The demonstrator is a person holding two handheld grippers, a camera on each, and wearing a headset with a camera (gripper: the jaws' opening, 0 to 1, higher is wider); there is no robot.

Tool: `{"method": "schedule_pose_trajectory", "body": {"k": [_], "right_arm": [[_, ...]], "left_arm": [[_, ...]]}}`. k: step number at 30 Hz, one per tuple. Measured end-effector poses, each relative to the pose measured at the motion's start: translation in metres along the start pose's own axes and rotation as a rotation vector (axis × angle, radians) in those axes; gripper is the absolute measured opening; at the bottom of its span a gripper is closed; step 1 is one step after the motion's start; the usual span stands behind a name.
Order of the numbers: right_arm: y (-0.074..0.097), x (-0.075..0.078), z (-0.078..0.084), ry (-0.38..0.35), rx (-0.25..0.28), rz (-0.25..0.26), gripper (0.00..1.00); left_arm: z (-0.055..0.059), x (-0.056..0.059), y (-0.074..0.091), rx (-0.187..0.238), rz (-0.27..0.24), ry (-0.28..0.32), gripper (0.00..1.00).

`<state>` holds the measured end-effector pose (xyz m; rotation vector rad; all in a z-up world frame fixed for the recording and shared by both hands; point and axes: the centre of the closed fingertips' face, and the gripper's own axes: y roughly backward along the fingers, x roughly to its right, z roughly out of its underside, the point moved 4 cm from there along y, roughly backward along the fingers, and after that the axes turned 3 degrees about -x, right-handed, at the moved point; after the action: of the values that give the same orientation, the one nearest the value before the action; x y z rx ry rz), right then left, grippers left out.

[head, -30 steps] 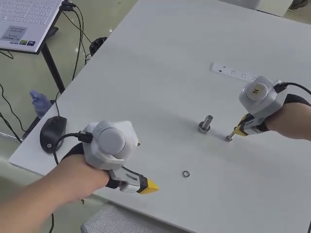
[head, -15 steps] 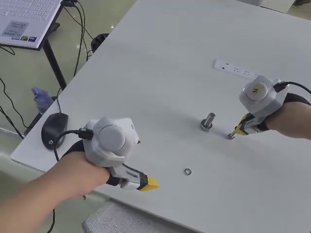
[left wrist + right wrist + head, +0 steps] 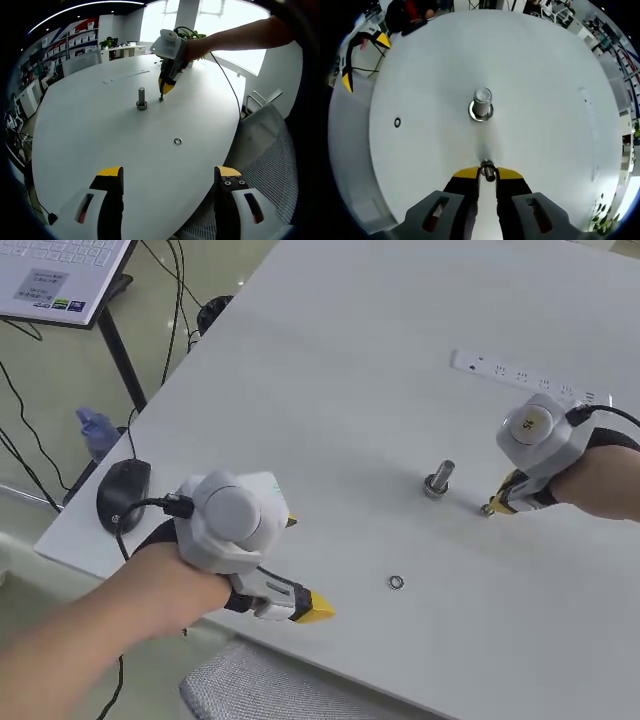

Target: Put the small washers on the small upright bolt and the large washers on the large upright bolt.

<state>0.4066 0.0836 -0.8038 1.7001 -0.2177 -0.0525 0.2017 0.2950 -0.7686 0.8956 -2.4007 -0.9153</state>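
The large upright bolt (image 3: 438,480) stands mid-table with a washer ring at its base, and it rises ahead of the right jaws as large bolt (image 3: 481,104). Just right of it is the small upright bolt (image 3: 487,508). My right gripper (image 3: 497,506) has its tips down on that bolt. Its jaws are shut to a narrow gap on a small washer (image 3: 488,171) at the bolt's top. A loose washer (image 3: 396,583) lies flat nearer the front edge, seen as washer (image 3: 177,141). My left gripper (image 3: 315,610) hovers open and holds nothing, left gripper (image 3: 169,172).
A white power strip (image 3: 510,375) lies behind the bolts. A black mouse (image 3: 122,495) sits at the table's left corner, with cables and a laptop (image 3: 55,275) on a stand beyond it. A mesh chair back (image 3: 250,690) is below the front edge.
The right gripper has stayed with its tips at the small bolt. The left gripper has held near the front edge. The shift in the picture comes mostly from the camera.
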Motion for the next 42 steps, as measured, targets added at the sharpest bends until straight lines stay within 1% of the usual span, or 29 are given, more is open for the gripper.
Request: {"method": "schedule_pose_trajectory", "body": {"k": [4, 9, 17, 19, 22, 26, 29, 34, 42], "right_arm": [[-0.005, 0.0, 0.001, -0.007, -0.001, -0.006, 0.13], [-0.011, 0.0, 0.002, -0.01, -0.01, -0.014, 0.13], [-0.016, -0.001, 0.004, -0.005, -0.022, -0.018, 0.13], [-0.017, 0.0, 0.003, -0.008, -0.022, -0.019, 0.13], [-0.019, -0.001, 0.003, -0.001, -0.026, -0.022, 0.13], [-0.02, -0.001, 0.003, -0.002, -0.032, -0.028, 0.13], [-0.021, 0.0, 0.002, -0.004, -0.033, -0.031, 0.13], [-0.02, -0.001, 0.001, -0.006, -0.035, -0.038, 0.14], [-0.02, -0.001, -0.001, 0.008, -0.043, -0.036, 0.14]], "left_arm": [[-0.002, 0.0, 0.0, 0.007, -0.005, -0.002, 0.75], [0.0, 0.001, -0.001, -0.001, -0.004, -0.001, 0.78], [-0.004, 0.001, -0.001, 0.012, 0.004, -0.005, 0.85], [-0.003, 0.001, -0.001, 0.009, 0.006, -0.008, 0.85], [0.0, 0.002, -0.001, -0.012, 0.009, -0.014, 0.83], [0.002, 0.002, 0.0, -0.014, 0.011, -0.006, 0.81], [0.004, 0.003, 0.0, -0.026, 0.013, -0.008, 0.81], [0.005, 0.003, 0.0, -0.027, 0.015, -0.004, 0.79], [0.004, 0.002, 0.001, -0.028, 0.02, -0.008, 0.78]]}}
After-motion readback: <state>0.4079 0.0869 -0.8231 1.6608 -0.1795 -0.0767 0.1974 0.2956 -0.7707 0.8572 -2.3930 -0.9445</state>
